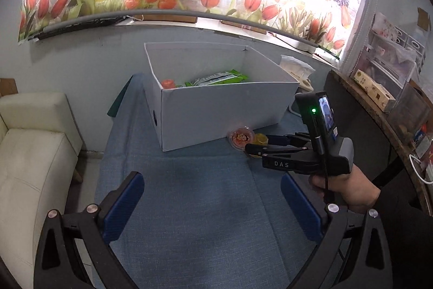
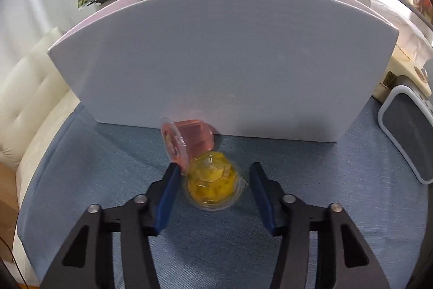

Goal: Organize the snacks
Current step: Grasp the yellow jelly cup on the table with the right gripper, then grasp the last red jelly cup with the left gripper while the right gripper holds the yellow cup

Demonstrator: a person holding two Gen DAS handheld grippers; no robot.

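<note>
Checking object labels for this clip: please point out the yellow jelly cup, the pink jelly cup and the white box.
yellow jelly cup (image 2: 213, 184), right wrist view, on its clear domed body.
pink jelly cup (image 2: 196, 137), right wrist view, on its side wall.
white box (image 1: 216, 113), left wrist view, on its near outer wall.

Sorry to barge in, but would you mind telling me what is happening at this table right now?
A person is sorting snacks into a white box on a blue-covered table, with a handheld gripper in each hand. The right gripper is down around a yellow jelly cup in front of the box; its pads do not look pressed on it yet. A pink jelly cup lies on its side touching the yellow one. The left gripper is open with nothing in it. Green packets are already in the box.
</note>
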